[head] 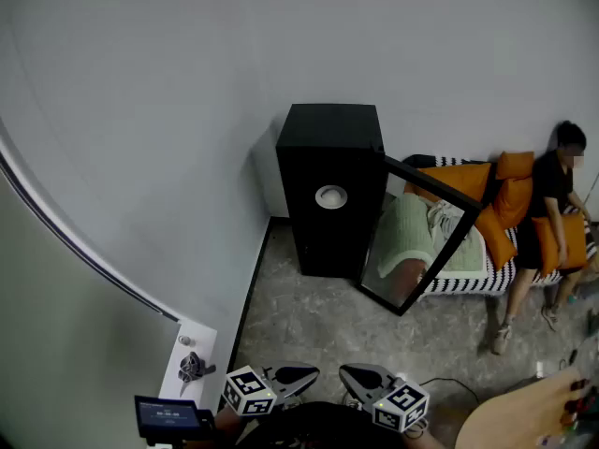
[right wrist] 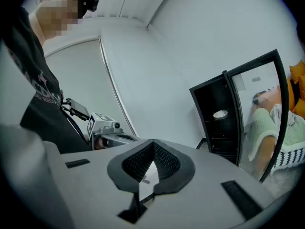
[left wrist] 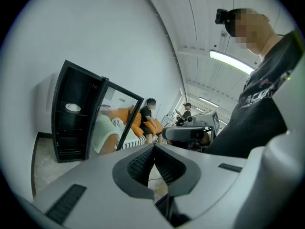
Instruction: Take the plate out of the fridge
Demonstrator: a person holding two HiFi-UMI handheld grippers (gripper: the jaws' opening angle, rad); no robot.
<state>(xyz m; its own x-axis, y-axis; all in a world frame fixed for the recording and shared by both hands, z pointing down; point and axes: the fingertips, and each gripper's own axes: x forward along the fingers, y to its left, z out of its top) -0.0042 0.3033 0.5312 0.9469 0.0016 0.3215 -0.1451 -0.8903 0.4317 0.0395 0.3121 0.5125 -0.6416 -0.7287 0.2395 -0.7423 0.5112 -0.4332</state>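
Barely begun. Open door (head: pixel 416 237) on fridge (head: pixel 323 134). Plate (head: pixel 330 195) on inner shelf, well ahead of both, untouched. Left hand-held gripper (left wrist: pixel 154 148) pressed together, empty. Right hand-held gripper (right wrist: pixel 153 146) likewise. Left to do: approach, spread jaws, pinch plate rim, withdraw.

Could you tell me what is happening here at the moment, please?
A person stands back from a black fridge with a gripper in each hand. Its glass door is swung open, and a white plate sits on a shelf inside. The left gripper and right gripper are both shut and empty, side by side, well short of the fridge, so the plate is untouched. Someone else sits on a sofa nearby.
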